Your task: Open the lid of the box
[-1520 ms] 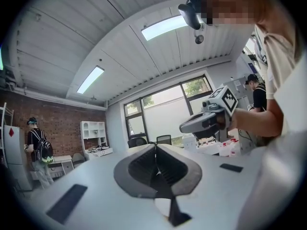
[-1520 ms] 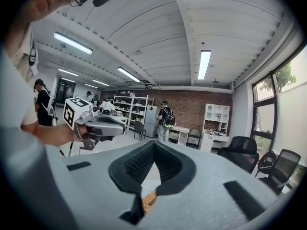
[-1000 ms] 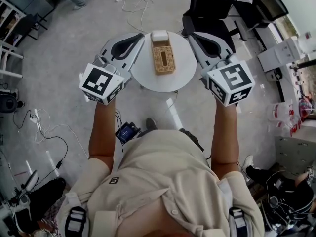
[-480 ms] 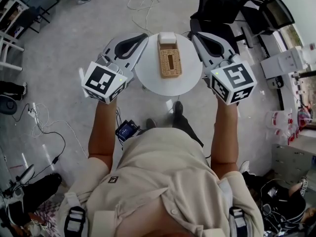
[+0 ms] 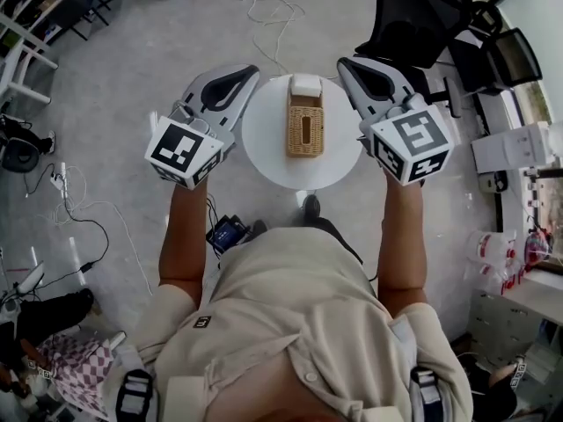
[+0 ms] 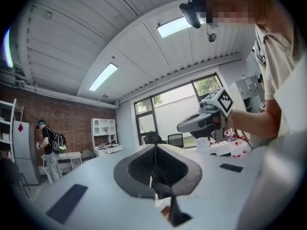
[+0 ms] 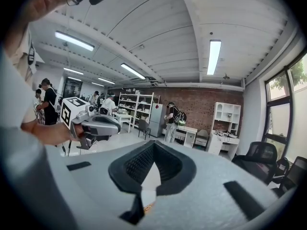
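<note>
Power cables point(image 5: 84, 227) trailed over the grey floor at the nine o'clock side of the head view. Next came the left gripper point(image 5: 250, 71), carried in the person's left hand with its marker cube point(image 5: 183, 151) nearest the body. Its tips reached the ten o'clock edge of the round white table point(image 5: 264, 139), though whether they touched the rim could not be told. In its own view the two jaws were clenched tight, meeting along one line with nothing caught between them.

The woven wicker box point(image 5: 305, 130) lay at the centre of the table with its long side running twelve to six o'clock. Its slotted lid point(image 5: 305, 127) was still down. A white block point(image 5: 306, 84) sat against the box's twelve o'clock end. Neither gripper touched the box.

The right gripper point(image 5: 344, 63) was held at the table's two o'clock edge, mirroring the left one, its marker cube point(image 5: 410, 146) toward the body. Its own view showed its jaws pressed together as well and gripping nothing.

Black office chairs point(image 5: 422, 16) stood beyond it at about one o'clock, and a white cabinet point(image 5: 515, 148) stood at three o'clock.
</note>
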Tool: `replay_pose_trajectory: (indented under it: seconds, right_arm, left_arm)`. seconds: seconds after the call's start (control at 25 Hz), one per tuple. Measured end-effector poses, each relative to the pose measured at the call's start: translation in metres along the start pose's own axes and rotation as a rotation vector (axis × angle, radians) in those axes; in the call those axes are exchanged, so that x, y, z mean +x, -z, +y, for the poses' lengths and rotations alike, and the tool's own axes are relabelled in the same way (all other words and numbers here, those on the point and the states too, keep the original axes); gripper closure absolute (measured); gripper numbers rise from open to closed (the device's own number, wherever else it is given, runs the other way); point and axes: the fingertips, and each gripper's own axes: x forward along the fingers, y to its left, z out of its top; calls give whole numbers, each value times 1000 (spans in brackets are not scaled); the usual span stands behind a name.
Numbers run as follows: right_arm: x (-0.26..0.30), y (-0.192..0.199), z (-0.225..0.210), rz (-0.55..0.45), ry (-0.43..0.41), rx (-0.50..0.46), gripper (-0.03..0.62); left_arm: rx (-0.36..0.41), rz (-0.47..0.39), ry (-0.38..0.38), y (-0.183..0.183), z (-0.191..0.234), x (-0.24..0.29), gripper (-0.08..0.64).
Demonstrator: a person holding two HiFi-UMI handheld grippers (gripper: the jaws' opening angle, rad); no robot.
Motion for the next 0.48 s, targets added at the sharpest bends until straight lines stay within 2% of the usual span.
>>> replay_pose_trajectory:
  seconds: [0.48]
  right_arm:
    - [16, 30, -34, 28, -32, 30, 600]
  left_arm:
    - [-37, 53, -9, 32, 0, 38, 549]
